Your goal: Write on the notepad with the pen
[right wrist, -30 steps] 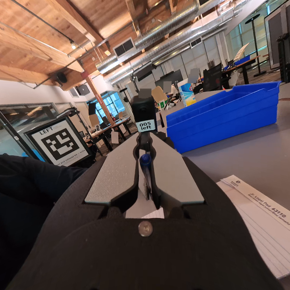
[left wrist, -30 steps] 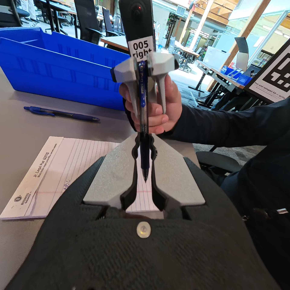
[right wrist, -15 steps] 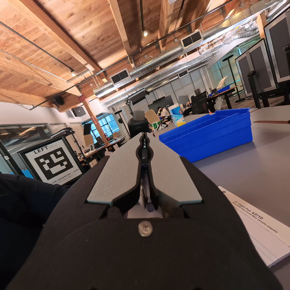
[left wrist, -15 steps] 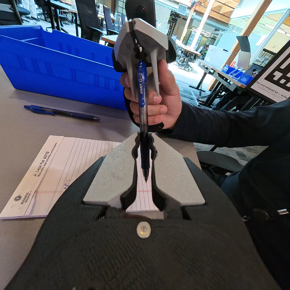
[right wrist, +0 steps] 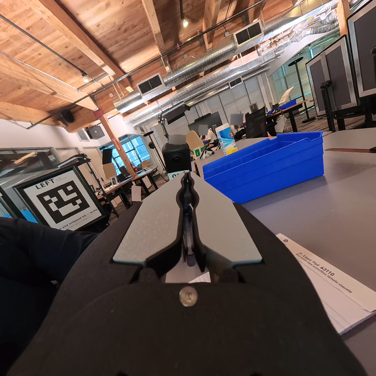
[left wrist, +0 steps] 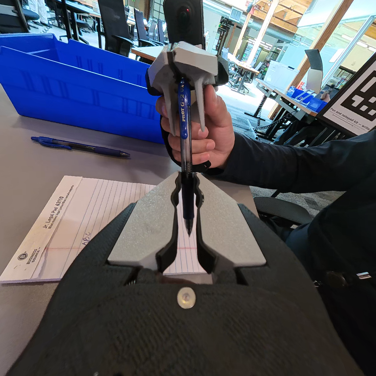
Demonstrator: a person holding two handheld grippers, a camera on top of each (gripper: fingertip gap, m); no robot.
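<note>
A blue gel pen (left wrist: 184,114) is held at both ends above a white lined notepad (left wrist: 105,205) on the grey table. My left gripper (left wrist: 187,175) is shut on the pen's dark grip, with the tip pointing back between its fingers over the paper. My right gripper (left wrist: 184,85), held by a hand, is shut on the pen's upper end. In the right wrist view the right gripper (right wrist: 186,176) is closed around the pen (right wrist: 188,215), and the notepad (right wrist: 325,291) lies at lower right. A few handwritten letters show on the pad's left part.
A second blue pen (left wrist: 81,145) lies on the table behind the pad. A blue plastic bin (left wrist: 71,87) stands behind it, also seen in the right wrist view (right wrist: 274,166). A framed marker sign (left wrist: 358,105) stands at the right. A wipes canister (right wrist: 226,140) stands farther back. The tips of one gripper are about 9 cm away from the tips of the other.
My right gripper has tilted up and back while keeping hold of the pen's upper end; its view swung toward the ceiling. My left gripper and the pen tip have stayed in place.
</note>
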